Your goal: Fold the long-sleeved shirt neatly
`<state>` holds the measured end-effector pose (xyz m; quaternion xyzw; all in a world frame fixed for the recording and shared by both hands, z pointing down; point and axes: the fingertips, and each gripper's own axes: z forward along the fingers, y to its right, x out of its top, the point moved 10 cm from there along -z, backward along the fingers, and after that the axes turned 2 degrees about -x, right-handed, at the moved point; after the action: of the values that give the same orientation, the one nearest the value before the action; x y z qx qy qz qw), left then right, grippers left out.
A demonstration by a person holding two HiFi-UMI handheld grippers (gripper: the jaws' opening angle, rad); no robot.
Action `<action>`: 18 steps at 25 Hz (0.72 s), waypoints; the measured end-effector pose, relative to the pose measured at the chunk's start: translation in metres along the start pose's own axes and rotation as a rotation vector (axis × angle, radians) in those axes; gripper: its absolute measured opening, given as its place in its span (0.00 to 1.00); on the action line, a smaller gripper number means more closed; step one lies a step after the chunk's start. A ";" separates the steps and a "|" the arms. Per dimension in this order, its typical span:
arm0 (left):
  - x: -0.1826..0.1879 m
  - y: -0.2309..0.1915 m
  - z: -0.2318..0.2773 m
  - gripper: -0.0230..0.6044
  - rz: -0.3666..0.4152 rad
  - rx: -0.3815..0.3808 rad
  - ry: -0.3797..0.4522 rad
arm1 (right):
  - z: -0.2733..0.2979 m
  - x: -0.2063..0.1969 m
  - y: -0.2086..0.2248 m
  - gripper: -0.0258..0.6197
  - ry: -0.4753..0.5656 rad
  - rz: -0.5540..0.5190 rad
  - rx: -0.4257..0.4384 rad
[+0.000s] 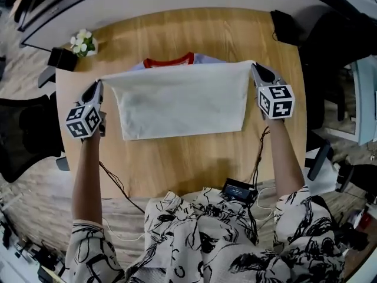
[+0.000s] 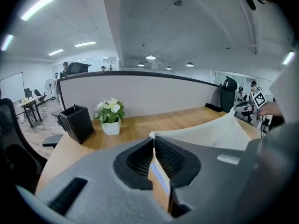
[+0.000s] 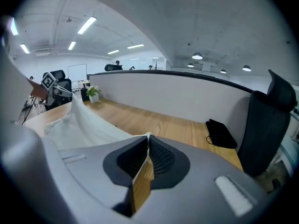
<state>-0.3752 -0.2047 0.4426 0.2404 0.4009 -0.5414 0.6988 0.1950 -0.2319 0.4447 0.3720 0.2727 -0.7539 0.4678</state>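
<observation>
White shirt [image 1: 182, 99] looks nearly folded, its stretched edge pinched at both corners by the closed jaws of left gripper [image 1: 98, 85] and right gripper [image 1: 255, 68], with the final fold not yet laid flat.

Across the middle of the table [image 1: 194, 164]: shirt [image 1: 182, 102].
Left gripper [image 1: 98, 84] at its left corner, right gripper [image 1: 255, 68] at its right; far left behind, plant [image 1: 82, 42] beside pen holder [image 1: 62, 58].

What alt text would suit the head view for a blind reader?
Seen from above, the left gripper and right gripper each pinch a corner of a white shirt, stretching its edge between them over a wooden table. A red collar shows beyond that edge; a small plant stands far left.
</observation>
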 end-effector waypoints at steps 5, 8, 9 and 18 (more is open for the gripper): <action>-0.013 -0.018 0.055 0.07 0.008 -0.042 -0.094 | 0.052 -0.014 0.006 0.08 -0.124 -0.050 -0.025; -0.021 -0.028 0.082 0.07 0.004 -0.045 -0.153 | 0.077 -0.023 0.005 0.08 -0.194 -0.078 -0.041; -0.022 -0.030 0.091 0.07 0.015 -0.040 -0.182 | 0.084 -0.025 0.005 0.08 -0.210 -0.086 -0.045; -0.036 -0.031 0.125 0.07 0.171 -0.016 -0.343 | 0.108 -0.048 -0.002 0.09 -0.276 -0.173 -0.046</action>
<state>-0.3708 -0.2897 0.5459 0.1722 0.2583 -0.5098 0.8024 0.1737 -0.2885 0.5460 0.2292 0.2540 -0.8289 0.4425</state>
